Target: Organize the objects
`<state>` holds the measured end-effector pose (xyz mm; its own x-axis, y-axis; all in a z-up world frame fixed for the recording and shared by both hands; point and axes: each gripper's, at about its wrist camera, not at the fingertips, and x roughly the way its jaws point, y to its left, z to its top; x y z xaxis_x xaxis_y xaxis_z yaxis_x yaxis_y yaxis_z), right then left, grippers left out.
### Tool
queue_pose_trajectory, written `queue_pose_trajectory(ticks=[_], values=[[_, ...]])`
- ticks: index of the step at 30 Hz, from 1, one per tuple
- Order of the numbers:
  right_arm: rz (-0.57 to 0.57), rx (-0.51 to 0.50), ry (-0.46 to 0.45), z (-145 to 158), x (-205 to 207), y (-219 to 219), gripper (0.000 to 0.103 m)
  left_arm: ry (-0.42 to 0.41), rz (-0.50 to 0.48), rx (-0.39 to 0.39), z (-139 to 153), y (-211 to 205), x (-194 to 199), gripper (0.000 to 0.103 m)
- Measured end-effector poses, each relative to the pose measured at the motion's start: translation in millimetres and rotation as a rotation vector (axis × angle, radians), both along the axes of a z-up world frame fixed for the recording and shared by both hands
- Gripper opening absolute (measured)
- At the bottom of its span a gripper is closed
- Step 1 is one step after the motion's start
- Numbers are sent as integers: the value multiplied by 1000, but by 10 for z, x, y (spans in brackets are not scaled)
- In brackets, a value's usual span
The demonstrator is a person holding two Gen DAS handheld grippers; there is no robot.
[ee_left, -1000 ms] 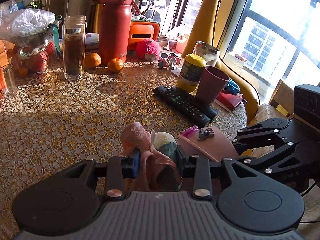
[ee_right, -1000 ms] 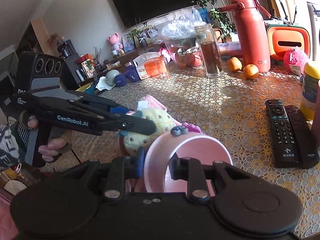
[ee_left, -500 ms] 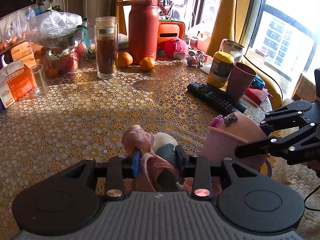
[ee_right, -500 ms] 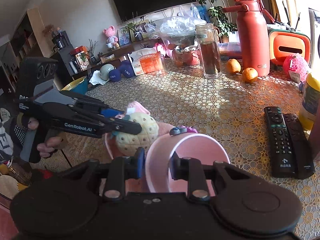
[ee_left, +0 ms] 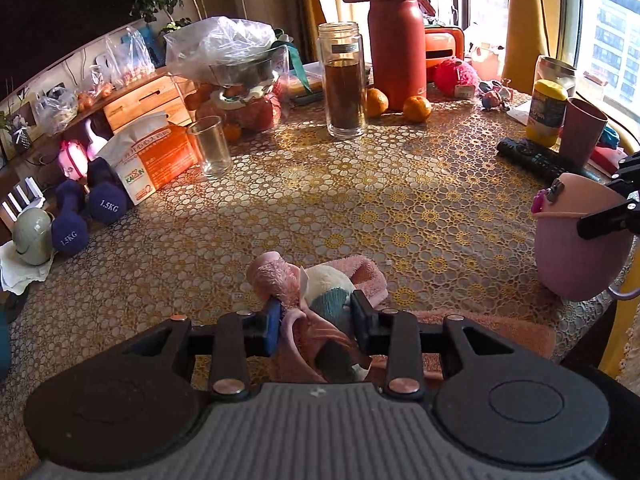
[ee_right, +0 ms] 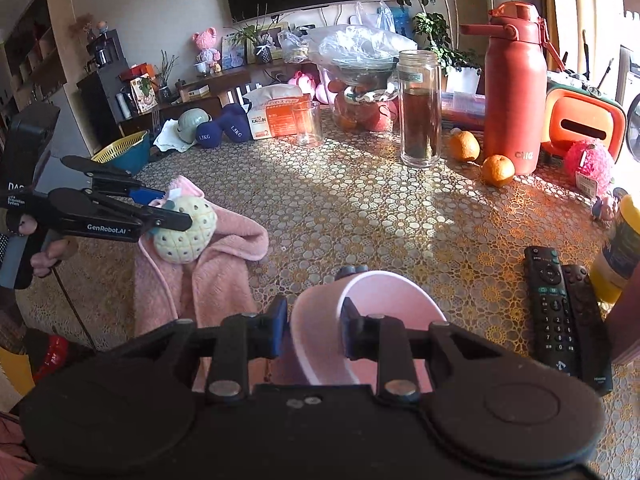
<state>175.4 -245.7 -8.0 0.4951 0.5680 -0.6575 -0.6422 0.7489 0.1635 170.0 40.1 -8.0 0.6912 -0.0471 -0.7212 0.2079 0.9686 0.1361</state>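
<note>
My left gripper (ee_left: pixel 316 322) has its jaws clamped on the plush toy (ee_left: pixel 326 288), pink towel (ee_right: pixel 224 264) draped beneath it. My right gripper's (ee_right: pixel 314 330) jaws pinch the pink cup's (ee_right: pixel 360 320) rim, above the table (ee_right: pixel 380 208).

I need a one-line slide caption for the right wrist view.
Right gripper clamps the rim of a pink plastic cup while the left gripper holds a pale dimpled plush toy above a pink towel.
</note>
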Motion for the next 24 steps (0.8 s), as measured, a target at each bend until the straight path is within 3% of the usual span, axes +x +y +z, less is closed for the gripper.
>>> queue_pose_trajectory(ticks=[7,16,24], values=[[48,-53,-23,38,6,266,26,27,11,16,-104,76,59,35],[49,-42,11,21,-27,322,36,32,80,-105,-181,260,20,39],[32,-28,21,25,-107,292,46,-6,76,-149,-93,293,-167,56]])
